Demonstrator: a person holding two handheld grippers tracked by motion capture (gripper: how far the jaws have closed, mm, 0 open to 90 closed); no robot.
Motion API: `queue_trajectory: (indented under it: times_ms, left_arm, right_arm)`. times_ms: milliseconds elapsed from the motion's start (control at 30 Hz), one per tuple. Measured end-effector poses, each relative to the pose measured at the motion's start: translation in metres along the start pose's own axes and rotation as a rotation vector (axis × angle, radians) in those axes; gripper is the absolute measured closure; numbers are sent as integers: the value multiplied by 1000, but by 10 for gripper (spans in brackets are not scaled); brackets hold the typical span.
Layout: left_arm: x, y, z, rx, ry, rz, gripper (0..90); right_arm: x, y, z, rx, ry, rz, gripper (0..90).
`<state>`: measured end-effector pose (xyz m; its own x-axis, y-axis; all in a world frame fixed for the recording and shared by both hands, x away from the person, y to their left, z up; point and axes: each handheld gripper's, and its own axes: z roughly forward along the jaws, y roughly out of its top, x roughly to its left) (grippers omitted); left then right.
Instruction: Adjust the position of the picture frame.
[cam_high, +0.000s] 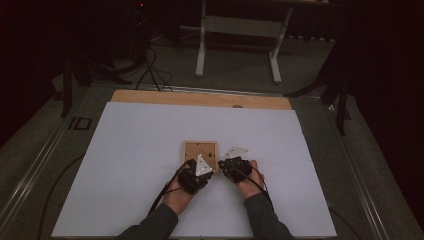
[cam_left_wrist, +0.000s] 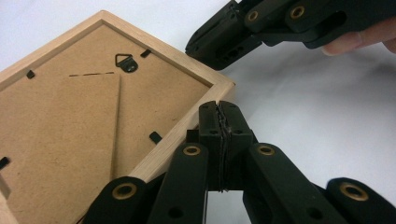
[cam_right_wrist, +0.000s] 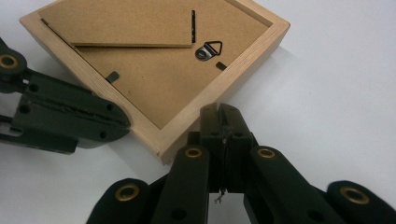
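A small wooden picture frame (cam_high: 200, 149) lies face down on the white sheet (cam_high: 135, 150), its brown backing board (cam_left_wrist: 70, 121) and metal hanger (cam_left_wrist: 126, 62) turned up. My left gripper (cam_left_wrist: 219, 108) is shut with nothing between its jaws, and its tips rest against the frame's near edge beside a corner (cam_left_wrist: 223, 88). In the same view my right gripper (cam_left_wrist: 198, 46) lies against the adjoining edge. In the right gripper view the right gripper (cam_right_wrist: 223, 112) is shut and empty, tips at the frame's rim (cam_right_wrist: 205, 102). The left gripper (cam_right_wrist: 122, 122) presses on the other side of that corner.
The white sheet covers a wooden tabletop whose bare strip (cam_high: 200, 98) shows at the far side. Beyond it stand a white-legged stand (cam_high: 237, 30) and dark cables (cam_high: 150, 70) on the floor. Both forearms (cam_high: 260, 215) come in from the bottom edge.
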<state>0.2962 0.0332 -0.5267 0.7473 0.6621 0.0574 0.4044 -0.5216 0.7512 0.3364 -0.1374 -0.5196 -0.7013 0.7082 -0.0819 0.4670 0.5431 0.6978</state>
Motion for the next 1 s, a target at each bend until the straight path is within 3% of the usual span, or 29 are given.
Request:
queue_trajectory:
  times_ms: [233, 567, 1000]
  left_arm:
    - [4, -1, -1, 6, -2, 2, 867]
    - [17, -13, -18, 16, 19, -5, 850]
    - [41, -34, -43, 41, 36, -58, 842]
  right_arm:
    - [-2, 0, 3, 6, 2, 1, 887]
    - [-2, -8, -8, -9, 5, -3, 883]
    - [-4, -14, -23, -62, 5, 21, 877]
